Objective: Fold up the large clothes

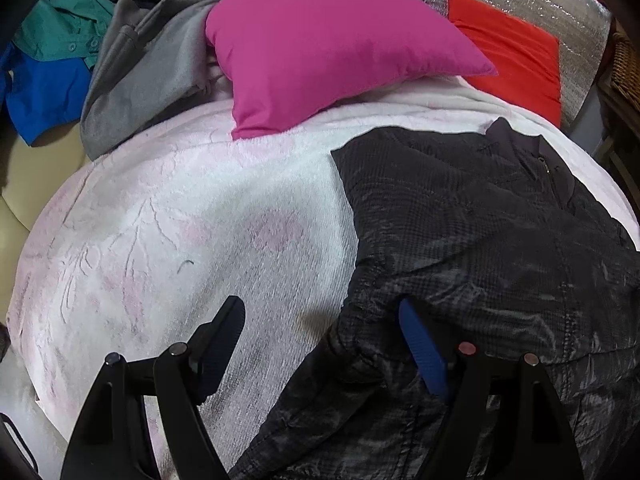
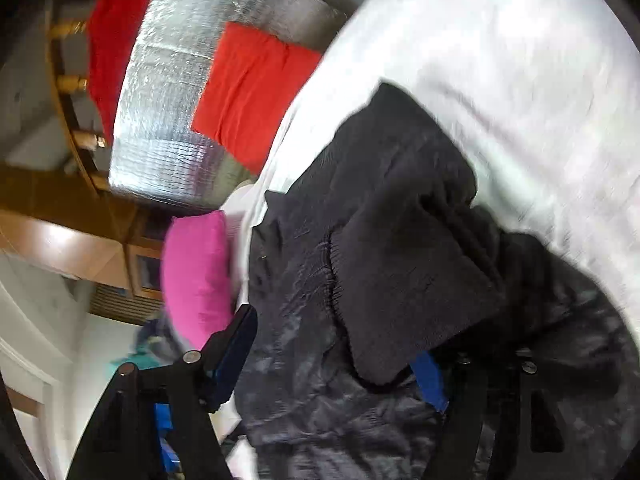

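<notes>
With left fingers (image 1: 320, 344) wide and empty, right fingers (image 2: 340, 344) half-closed round the jacket (image 1: 480, 240) cuff (image 2: 408, 280): pinch firmly, fold flat across the bed (image 1: 180, 220).

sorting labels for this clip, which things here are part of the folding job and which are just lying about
Part of the job:
- black jacket, spread on the white blanket
- left gripper, fingers apart over the jacket's edge
- right gripper, fingers either side of a jacket fold

Just lying about:
- pink pillow
- red pillow
- grey garment
- teal shirt
- blue garment
</notes>
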`<action>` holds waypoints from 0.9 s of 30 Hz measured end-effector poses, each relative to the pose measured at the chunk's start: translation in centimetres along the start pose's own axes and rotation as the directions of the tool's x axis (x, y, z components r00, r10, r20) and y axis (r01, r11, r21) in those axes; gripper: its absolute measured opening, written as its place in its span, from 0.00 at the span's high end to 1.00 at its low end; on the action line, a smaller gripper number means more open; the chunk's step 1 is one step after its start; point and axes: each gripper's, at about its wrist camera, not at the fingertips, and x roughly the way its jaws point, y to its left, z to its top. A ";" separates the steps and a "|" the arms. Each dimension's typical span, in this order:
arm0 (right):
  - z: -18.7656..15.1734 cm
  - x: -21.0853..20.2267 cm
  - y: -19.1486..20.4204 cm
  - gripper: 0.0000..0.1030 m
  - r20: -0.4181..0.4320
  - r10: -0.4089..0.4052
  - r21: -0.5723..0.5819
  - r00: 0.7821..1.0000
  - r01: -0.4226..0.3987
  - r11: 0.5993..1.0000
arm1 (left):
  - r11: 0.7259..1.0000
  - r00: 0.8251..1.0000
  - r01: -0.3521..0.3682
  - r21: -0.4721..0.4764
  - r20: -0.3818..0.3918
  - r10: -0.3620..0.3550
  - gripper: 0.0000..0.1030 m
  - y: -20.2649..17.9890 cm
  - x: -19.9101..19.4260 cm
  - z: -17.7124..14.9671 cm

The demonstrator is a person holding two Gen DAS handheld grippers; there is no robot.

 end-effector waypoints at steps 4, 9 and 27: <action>0.6 0.1 0.0 0.85 0.043 -0.097 -0.064 0.994 0.100 0.993 | 1.000 0.998 0.001 0.014 0.061 -0.002 0.22 -0.1 -1.1 0.2; 0.1 -1.2 2.6 0.85 0.120 -0.103 -0.165 0.987 0.122 0.979 | 1.000 1.000 -0.009 0.019 -0.011 0.009 0.22 -0.3 0.8 0.1; 3.0 -4.2 3.4 0.26 0.253 -0.324 -0.256 0.912 0.386 0.886 | 0.996 0.998 -0.005 0.092 0.063 -0.001 0.22 -2.5 -1.1 0.1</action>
